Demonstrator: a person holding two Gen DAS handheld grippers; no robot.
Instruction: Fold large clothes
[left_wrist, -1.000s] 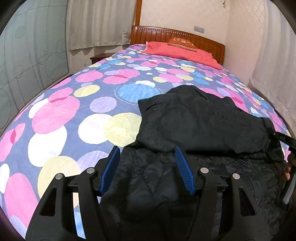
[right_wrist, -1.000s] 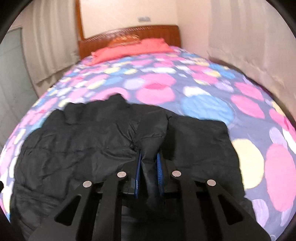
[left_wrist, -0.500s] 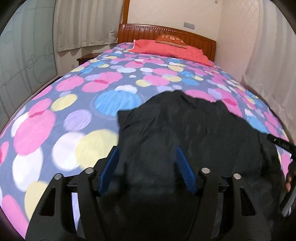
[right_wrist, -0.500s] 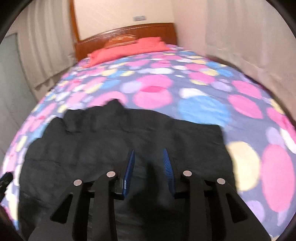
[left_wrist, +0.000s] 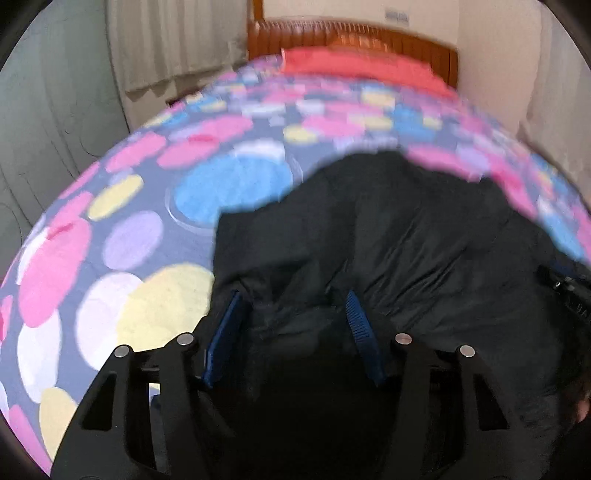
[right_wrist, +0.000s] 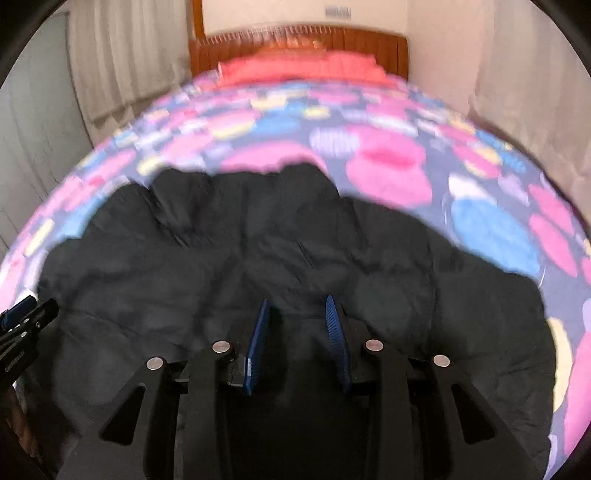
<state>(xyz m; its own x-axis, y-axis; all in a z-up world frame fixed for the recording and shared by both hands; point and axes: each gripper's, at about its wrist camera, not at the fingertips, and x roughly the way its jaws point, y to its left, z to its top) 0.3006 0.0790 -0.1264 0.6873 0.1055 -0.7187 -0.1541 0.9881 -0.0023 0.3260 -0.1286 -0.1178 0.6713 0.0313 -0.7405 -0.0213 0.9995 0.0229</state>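
Fingers (left_wrist: 236, 317) apart at jacket (left_wrist: 406, 236) edge

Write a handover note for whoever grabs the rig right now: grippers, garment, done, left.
Left hand-held gripper: open, low over the black jacket, fabric between its fingers but not clamped.
Right hand-held gripper: open, also over the jacket, holding nothing.
The jacket lies on the polka-dot bedspread near the foot of the bed, bunched and wrinkled; red pillow at the headboard.
Done: appears partly gathered; views are blurred.
Left: likely regrip an edge, finish folding and flatten.
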